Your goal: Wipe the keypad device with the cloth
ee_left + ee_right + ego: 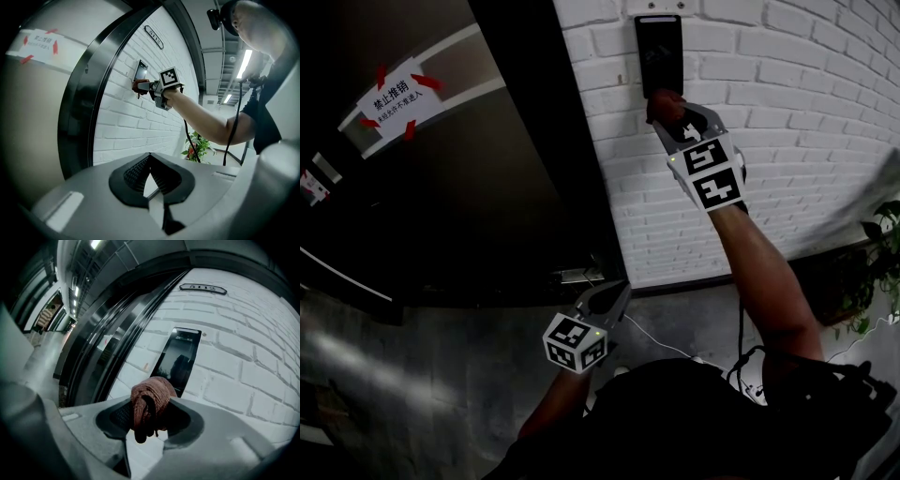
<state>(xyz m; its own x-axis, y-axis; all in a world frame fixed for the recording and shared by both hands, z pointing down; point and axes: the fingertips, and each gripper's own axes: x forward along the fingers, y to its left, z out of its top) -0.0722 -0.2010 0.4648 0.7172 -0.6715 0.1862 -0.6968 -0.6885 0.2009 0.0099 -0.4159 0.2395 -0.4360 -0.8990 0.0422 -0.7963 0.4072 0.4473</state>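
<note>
Right now the right gripper [662,106] is raised to the white brick wall [787,141], its jaws clamped on a bunched reddish-brown cloth [150,404]. Just ahead of those jaws is the glossy black rectangular keypad device [658,52], and the cloth sits at its lower edge. The left gripper [150,180] hangs well below, beside a dark door [487,187], with its jaws closed together on nothing.

Keypad device [658,52] on wall [806,112] — door [487,187] left
</note>
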